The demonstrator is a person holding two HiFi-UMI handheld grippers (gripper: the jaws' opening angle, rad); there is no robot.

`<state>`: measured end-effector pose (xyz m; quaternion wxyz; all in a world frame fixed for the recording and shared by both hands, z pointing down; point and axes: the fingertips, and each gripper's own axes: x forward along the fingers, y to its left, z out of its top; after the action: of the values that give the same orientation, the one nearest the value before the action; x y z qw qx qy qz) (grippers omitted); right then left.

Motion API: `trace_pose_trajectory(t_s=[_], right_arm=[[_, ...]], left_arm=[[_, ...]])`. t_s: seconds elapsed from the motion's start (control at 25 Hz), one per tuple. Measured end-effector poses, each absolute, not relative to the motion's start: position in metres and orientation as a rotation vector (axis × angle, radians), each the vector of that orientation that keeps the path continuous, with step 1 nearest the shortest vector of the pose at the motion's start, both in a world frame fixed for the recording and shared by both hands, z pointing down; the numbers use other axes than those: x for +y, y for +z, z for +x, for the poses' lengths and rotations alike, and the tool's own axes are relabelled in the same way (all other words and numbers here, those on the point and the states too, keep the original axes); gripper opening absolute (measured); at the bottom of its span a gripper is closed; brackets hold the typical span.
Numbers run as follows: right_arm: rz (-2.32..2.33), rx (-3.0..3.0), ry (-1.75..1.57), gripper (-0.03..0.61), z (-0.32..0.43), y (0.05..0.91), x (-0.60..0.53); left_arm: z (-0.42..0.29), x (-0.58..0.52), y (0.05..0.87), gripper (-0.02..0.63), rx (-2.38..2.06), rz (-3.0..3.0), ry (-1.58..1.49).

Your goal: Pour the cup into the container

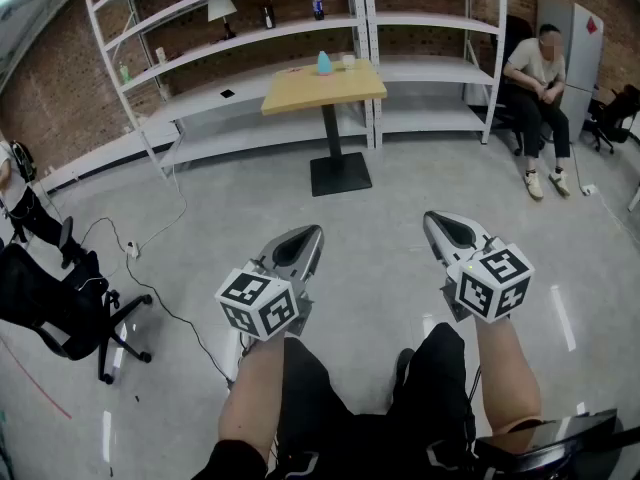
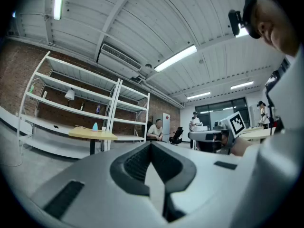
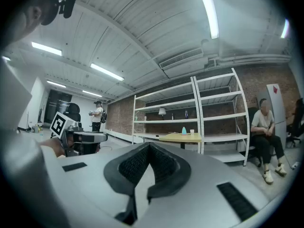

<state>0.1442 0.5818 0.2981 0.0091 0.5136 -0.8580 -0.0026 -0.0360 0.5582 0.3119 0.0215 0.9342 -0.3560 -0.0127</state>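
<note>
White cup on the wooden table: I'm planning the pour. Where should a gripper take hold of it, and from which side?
Take the white cup by its side wall, about mid-height, jaws level, since it seems to stand upright. Come from the near right with the right gripper: the blue object stands close on its left. Too small here to tell any handle.

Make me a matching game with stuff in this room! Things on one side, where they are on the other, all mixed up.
Things:
1. white cup
2. lamp
3. seated person
4. black office chair

Places:
A. on a white shelf
B. on the floor at the left
C. on the wooden table
D. far right, beside the tall grey cabinet

Pairs: 1-C, 2-A, 3-D, 4-B
</note>
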Motion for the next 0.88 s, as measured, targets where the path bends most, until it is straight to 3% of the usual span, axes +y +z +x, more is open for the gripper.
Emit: trace_pose_trajectory(t_s=[0.88], right_arm=[[1.584,-2.703,0.022,-0.006,0.147,0.301,0.587]], left_arm=[[-0.023,0.568,0.317,0.002,-1.083,2.900,-0.030]])
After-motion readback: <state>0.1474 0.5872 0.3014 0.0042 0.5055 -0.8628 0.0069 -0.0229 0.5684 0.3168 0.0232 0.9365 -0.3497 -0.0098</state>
